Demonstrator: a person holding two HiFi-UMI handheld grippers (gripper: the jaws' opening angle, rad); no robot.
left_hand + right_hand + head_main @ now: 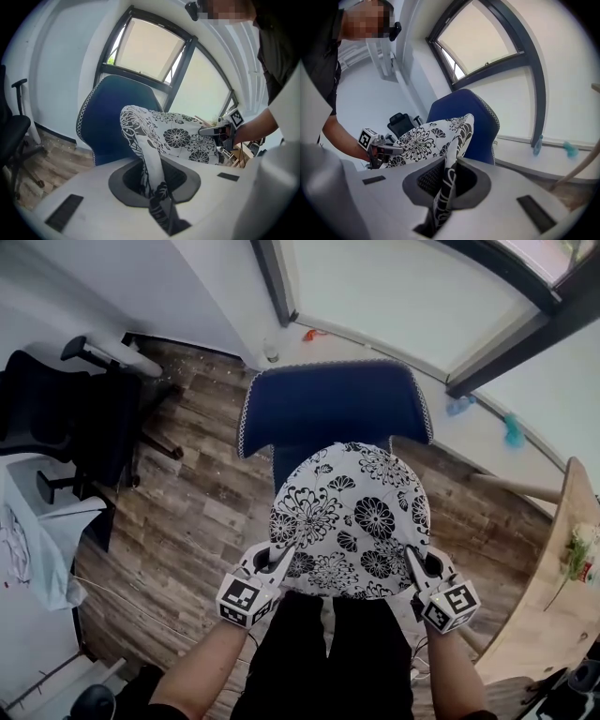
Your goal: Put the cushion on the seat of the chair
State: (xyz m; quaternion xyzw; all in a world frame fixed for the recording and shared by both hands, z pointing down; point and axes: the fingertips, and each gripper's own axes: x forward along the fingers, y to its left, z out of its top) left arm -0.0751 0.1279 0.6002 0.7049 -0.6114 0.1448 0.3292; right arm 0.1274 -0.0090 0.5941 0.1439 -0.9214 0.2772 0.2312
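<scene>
A white cushion (pixel 351 519) with black flower print hangs over the seat of a blue chair (pixel 328 404), hiding most of the seat. My left gripper (pixel 283 557) is shut on the cushion's near left edge. My right gripper (pixel 413 561) is shut on its near right edge. In the left gripper view the cushion (pixel 173 136) runs from the jaws toward the blue chair back (pixel 110 117), with the right gripper (pixel 220 132) at its far side. In the right gripper view the cushion (pixel 424 138) is pinched between the jaws, and the left gripper (pixel 386 150) holds the opposite edge before the chair (pixel 476 126).
A black office chair (pixel 75 418) stands to the left on the wood floor (pixel 187 512). A white bag or bin (pixel 37 531) sits at the far left. A wooden table edge (pixel 553 596) curves along the right. Windows (pixel 394 287) and a wall lie behind the blue chair.
</scene>
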